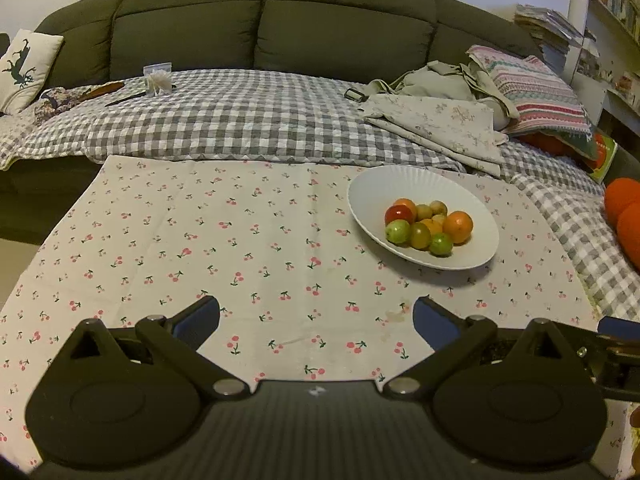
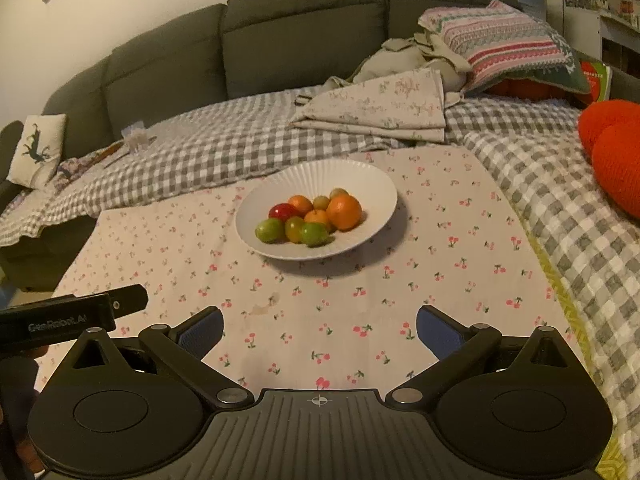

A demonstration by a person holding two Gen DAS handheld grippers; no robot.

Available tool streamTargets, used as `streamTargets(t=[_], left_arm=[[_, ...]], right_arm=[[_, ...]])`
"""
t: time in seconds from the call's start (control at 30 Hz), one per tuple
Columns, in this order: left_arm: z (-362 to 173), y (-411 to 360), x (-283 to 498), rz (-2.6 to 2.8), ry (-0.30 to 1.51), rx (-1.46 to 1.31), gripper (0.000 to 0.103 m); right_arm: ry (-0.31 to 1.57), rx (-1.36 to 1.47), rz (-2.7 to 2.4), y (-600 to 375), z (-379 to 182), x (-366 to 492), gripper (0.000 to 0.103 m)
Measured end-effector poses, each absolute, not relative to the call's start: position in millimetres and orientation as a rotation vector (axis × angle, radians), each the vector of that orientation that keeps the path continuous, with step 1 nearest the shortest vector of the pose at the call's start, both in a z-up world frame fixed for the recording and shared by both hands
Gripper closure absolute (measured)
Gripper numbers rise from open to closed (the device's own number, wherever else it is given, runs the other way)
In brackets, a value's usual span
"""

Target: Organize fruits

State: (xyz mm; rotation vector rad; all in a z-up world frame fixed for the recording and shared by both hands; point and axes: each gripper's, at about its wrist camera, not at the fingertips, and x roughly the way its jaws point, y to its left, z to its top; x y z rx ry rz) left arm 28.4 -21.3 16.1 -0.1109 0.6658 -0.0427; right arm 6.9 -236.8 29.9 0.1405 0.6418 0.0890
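A white ribbed bowl (image 1: 372,188) stands on the cherry-print cloth (image 1: 200,248) and holds several small fruits: a large orange (image 1: 458,226), a red one (image 1: 399,213), green ones (image 1: 397,231) and yellowish ones. In the right wrist view the bowl (image 2: 360,178) is straight ahead, with the orange (image 2: 344,211) and red fruit (image 2: 283,211) in it. My left gripper (image 1: 316,312) is open and empty, short of the bowl and to its left. My right gripper (image 2: 320,322) is open and empty, short of the bowl. The left gripper's body (image 2: 72,316) shows at the right view's left edge.
A grey sofa (image 1: 272,24) with a checked blanket (image 1: 240,120) lies behind the cloth. Folded floral fabric (image 1: 436,124), a striped cushion (image 1: 536,88) and orange-red cushions (image 2: 616,148) sit to the right. A white cushion (image 1: 24,68) and a small clear box (image 1: 158,78) are at the left.
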Motion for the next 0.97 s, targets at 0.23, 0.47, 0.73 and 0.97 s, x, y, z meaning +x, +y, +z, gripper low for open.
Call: streamTargets(t=[0.23,0.47,0.73,0.97], left_arm=[[12.7,-28.4,30.3,-0.049,0.677,-0.079,0.001],[11.3,-29.6,32.1,-0.052,0.680,-0.062,0.001],[12.0,-29.1,30.8,-0.051,0.677,-0.062,0.001],[11.7,-30.3,30.7,-0.053,0.678,-0.057,0.001]], right_arm=[[0.644,0.123,0.090,-233.7,27.9,7.7,0.000],[0.648,0.115,0.084,-232.8,24.6,10.7,0.000],[0.648,0.112,0.074,-233.9,23.4,11.7,0.000],[0.645,0.109,0.070,-234.2,23.6,11.8,0.000]])
